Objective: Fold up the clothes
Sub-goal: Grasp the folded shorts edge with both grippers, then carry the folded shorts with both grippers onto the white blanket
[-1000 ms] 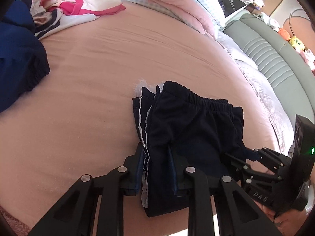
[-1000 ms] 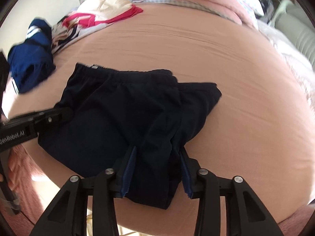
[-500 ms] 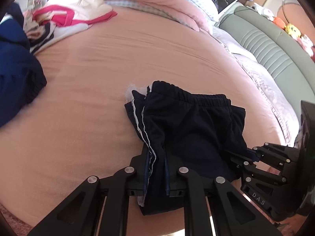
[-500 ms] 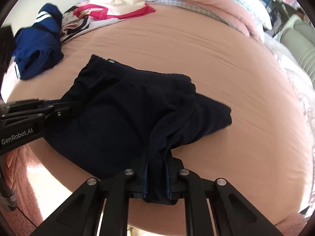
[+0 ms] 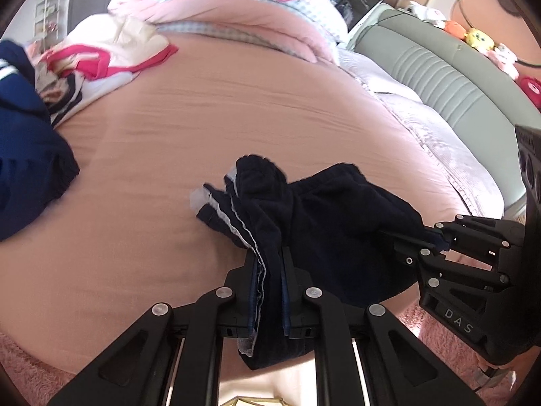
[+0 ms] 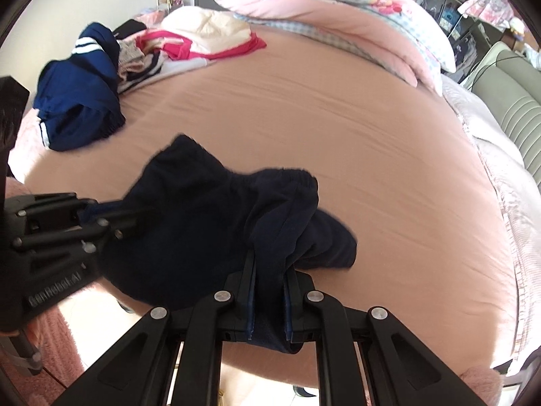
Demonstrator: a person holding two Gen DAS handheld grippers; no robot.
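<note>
Navy cotton shorts with an elastic waistband and white side piping (image 5: pixel 324 223) sit bunched at the near edge of the salmon-pink bedsheet (image 5: pixel 236 108), partly lifted. My left gripper (image 5: pixel 268 291) has its jaws closed tight on the near piped edge; my right gripper (image 6: pixel 268 291) is likewise clamped on the near right edge. Judgement: mid-fold, since the cloth is doubled but not squared flat. Far left, a heap of blue, pink and white garments (image 6: pixel 135 67) lies loose, apparently unfolded.
</note>
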